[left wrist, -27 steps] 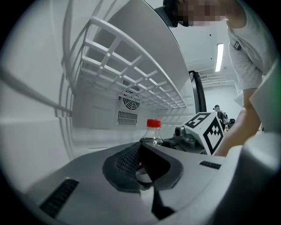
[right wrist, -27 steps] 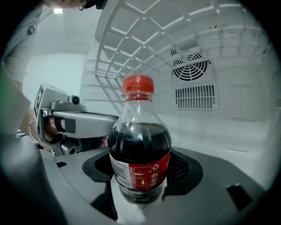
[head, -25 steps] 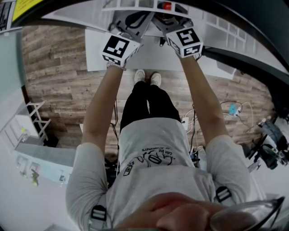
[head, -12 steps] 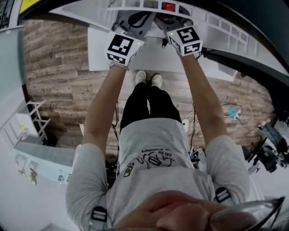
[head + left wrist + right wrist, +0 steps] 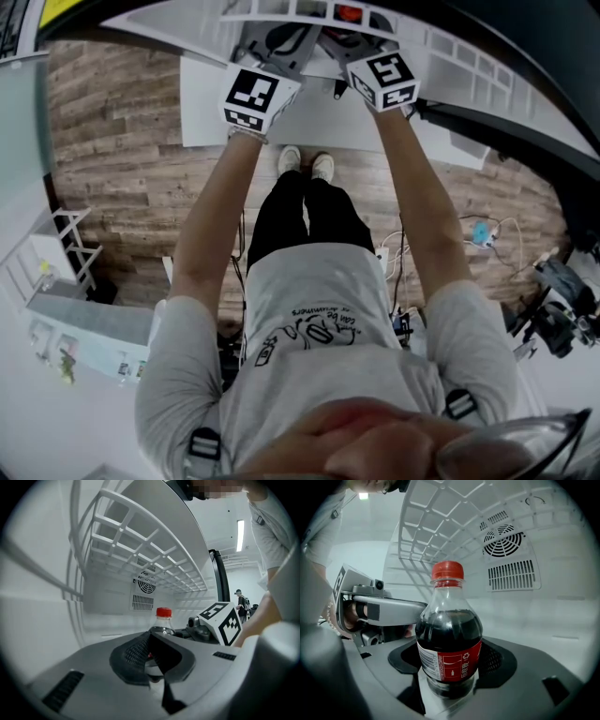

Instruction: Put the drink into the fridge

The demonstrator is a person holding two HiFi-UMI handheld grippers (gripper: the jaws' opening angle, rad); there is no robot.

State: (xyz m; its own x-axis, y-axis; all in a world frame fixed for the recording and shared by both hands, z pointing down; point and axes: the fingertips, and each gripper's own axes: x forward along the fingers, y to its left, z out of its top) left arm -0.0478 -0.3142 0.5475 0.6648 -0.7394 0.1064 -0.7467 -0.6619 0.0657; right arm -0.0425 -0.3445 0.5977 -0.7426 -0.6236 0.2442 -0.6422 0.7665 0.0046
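Observation:
The drink is a cola bottle (image 5: 449,641) with a red cap and red label, upright between the pads of my right gripper (image 5: 450,677), which is shut on its lower body. It is inside the white fridge (image 5: 543,616), under a wire shelf (image 5: 440,522), with the back wall's fan vent (image 5: 504,541) behind it. In the left gripper view the bottle (image 5: 162,620) shows beyond my left gripper (image 5: 153,665), whose pads meet with nothing between them. In the head view both grippers reach into the fridge: left gripper (image 5: 279,39), right gripper (image 5: 339,34), red cap (image 5: 347,13).
The fridge's left wall (image 5: 42,611) is close beside my left gripper. The right gripper's marker cube (image 5: 221,621) sits just right of the bottle. Outside, wooden floor (image 5: 122,141), the person's shoes (image 5: 306,161), cables (image 5: 483,230) and a white rack (image 5: 66,253).
Both grippers have edged slightly further into the fridge, the left one a little to the right. The bottle stays in the right gripper.

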